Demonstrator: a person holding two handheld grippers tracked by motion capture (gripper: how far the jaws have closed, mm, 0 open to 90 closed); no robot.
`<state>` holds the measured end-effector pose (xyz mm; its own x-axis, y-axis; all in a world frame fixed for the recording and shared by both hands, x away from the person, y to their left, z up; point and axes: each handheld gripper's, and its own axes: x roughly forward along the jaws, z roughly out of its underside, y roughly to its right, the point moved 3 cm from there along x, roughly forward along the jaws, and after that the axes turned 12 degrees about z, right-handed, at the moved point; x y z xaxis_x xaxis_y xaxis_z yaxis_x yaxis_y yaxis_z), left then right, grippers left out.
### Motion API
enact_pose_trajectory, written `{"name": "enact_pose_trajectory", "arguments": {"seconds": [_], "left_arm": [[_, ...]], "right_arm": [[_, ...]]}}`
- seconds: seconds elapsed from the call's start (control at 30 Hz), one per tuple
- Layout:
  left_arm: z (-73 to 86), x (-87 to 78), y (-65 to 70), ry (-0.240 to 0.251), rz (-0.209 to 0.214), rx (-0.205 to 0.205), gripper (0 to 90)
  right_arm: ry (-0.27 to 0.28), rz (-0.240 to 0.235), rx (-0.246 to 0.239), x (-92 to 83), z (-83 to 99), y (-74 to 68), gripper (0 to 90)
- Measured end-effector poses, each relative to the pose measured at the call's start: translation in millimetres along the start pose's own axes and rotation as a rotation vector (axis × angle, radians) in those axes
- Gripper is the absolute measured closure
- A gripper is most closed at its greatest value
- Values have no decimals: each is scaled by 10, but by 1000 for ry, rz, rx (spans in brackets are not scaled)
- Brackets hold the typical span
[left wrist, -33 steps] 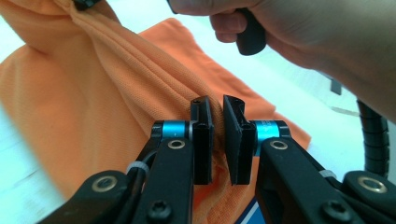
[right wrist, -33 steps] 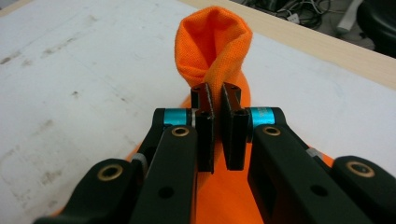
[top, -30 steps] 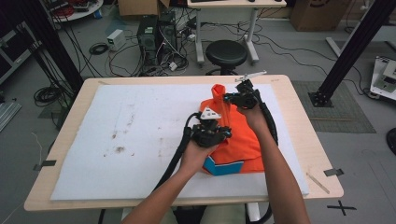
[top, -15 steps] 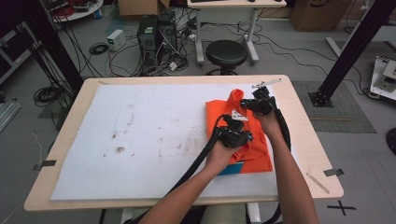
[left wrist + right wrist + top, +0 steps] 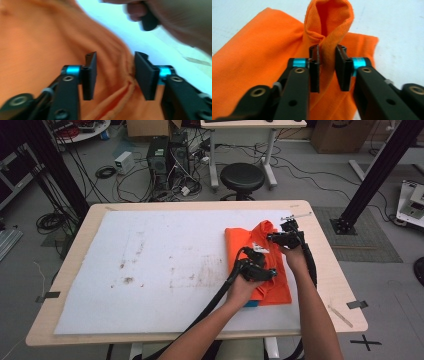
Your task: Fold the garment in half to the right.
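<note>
The orange garment (image 5: 255, 265) lay right of centre on the worktop (image 5: 165, 265). The right tool (image 5: 327, 72) pinched a raised fold; the left tool (image 5: 115, 75) hovered, jaws apart, over it. Folding seemed underway; next, probably carrying the fold across.

No writing, label, brand or number can be read anywhere here. The only sign is a black X (image 5: 365, 341) marked on the floor by the table's near right corner.
</note>
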<state>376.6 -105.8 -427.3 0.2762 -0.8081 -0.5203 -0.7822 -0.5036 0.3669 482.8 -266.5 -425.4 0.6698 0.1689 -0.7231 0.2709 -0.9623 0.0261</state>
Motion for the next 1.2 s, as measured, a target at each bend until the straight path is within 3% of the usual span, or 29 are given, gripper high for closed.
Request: {"name": "enact_pose_trajectory", "arguments": {"seconds": [0.17,0.43,0.57,0.77,0.87,1.03,1.13,1.2], "left_arm": [[134,-368,-275,74,-70,21,423],[397,-891,-717,170,-141,5,337],[534,-1094,-876,174,-198,11,322],[735,-1353,-1084,182,-240,-6,244],[825,-1459,-1159,181,-254,-16,238],[920,-1601,-1249,190,-275,-25,238],[944,-1688,-1296,200,-282,-21,238],[959,-1749,-1331,206,-284,-21,238]], "right_arm": [[31,30,35,-119,-3,108,671],[36,59,48,-165,-5,143,672],[23,69,44,-115,23,119,672],[10,63,11,-114,94,57,650],[-18,84,-24,-111,153,25,650],[-81,86,-75,-58,247,28,856],[-76,142,-82,-62,254,64,866],[-86,142,-78,-51,268,81,862]]}}
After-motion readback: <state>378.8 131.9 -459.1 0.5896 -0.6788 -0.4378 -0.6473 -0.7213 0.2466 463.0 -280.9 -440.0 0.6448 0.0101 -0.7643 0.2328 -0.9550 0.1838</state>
